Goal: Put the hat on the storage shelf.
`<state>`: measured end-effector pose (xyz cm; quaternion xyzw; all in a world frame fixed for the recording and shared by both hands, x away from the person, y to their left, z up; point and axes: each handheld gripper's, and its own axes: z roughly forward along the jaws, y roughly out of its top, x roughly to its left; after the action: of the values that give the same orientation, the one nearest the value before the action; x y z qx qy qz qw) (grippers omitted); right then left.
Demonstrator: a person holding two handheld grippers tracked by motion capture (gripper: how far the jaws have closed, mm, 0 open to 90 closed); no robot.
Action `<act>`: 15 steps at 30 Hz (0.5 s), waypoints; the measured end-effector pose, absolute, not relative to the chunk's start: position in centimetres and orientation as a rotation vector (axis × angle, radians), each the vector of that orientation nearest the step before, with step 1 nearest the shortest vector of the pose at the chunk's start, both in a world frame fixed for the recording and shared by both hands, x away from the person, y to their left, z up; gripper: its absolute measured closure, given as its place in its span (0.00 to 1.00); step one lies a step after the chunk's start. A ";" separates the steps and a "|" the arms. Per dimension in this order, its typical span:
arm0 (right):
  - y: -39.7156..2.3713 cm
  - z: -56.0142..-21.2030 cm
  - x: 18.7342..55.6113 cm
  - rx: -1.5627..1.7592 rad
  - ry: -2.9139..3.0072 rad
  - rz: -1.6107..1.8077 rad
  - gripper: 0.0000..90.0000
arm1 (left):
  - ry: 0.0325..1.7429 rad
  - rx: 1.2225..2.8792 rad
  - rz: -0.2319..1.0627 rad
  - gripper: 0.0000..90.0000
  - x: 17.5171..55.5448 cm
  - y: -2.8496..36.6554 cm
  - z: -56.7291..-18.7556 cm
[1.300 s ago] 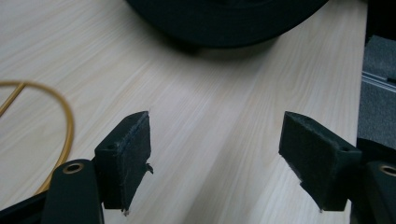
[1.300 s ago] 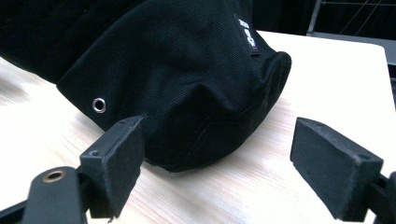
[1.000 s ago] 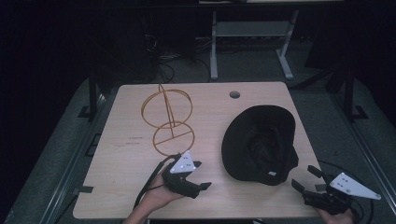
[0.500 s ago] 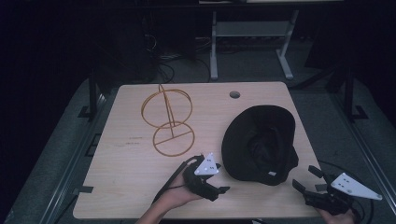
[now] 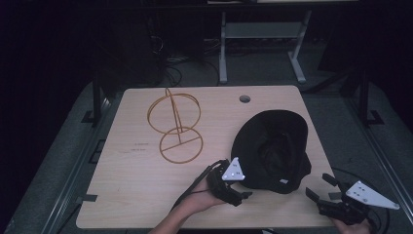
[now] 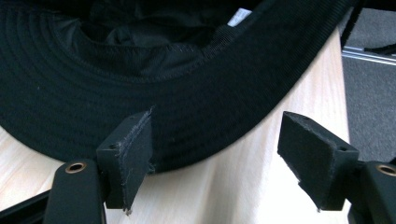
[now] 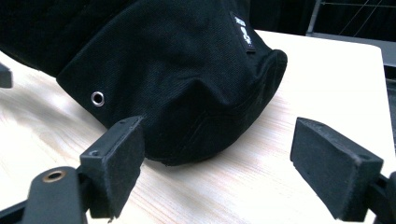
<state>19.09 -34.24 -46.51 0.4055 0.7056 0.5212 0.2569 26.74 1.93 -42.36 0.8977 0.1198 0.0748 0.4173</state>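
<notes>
A black bucket hat [image 5: 272, 146] lies upside down on the right half of the wooden table [image 5: 136, 170]. A gold wire hat stand [image 5: 175, 127] lies on its side at the left centre. My left gripper [image 5: 243, 190] sits at the hat's near left brim, open. In the left gripper view the brim [image 6: 187, 93] reaches down between the spread pads [image 6: 133, 156], not pinched. My right gripper [image 5: 319, 186] is open at the near right corner, a short way from the hat. The right gripper view faces the crown [image 7: 177, 70], with its metal eyelet [image 7: 97, 98] and label.
A round cable hole [image 5: 245, 99] is near the table's far edge. The table's right edge [image 5: 316, 146] runs close to the hat. Grey floor with rails surrounds the table, and a metal frame [image 5: 223, 53] stands beyond it.
My left gripper has travelled right along the near side of the table until its jaws reached the hat's brim. The right gripper and the hat have stayed put.
</notes>
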 end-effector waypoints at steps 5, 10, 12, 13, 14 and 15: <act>-34.3 -46.5 19.1 1.097 1.916 1.415 0.19 | 0.277 2.279 0.210 0.29 26.5 1.0 -43.0; -34.1 -46.6 19.2 1.085 1.934 1.407 0.19 | 0.238 2.271 0.253 0.36 26.4 0.3 -42.9; -34.1 -46.6 19.3 1.076 1.935 1.405 0.19 | 0.232 2.273 0.270 0.47 26.4 0.2 -42.9; -34.1 -46.6 19.3 1.077 1.934 1.407 0.19 | 0.224 2.273 0.274 0.53 26.4 0.2 -42.9; -34.1 -46.6 19.3 1.076 1.935 1.408 0.19 | 0.216 2.270 0.280 0.57 26.4 0.2 -42.8; -34.0 -46.6 19.3 1.077 1.937 1.408 0.19 | 0.214 2.264 0.284 0.61 26.4 0.2 -42.7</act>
<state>19.34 -34.02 -46.61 0.3967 0.7133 0.5185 0.2549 26.36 0.18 -42.72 0.9001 0.0852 0.1129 0.4122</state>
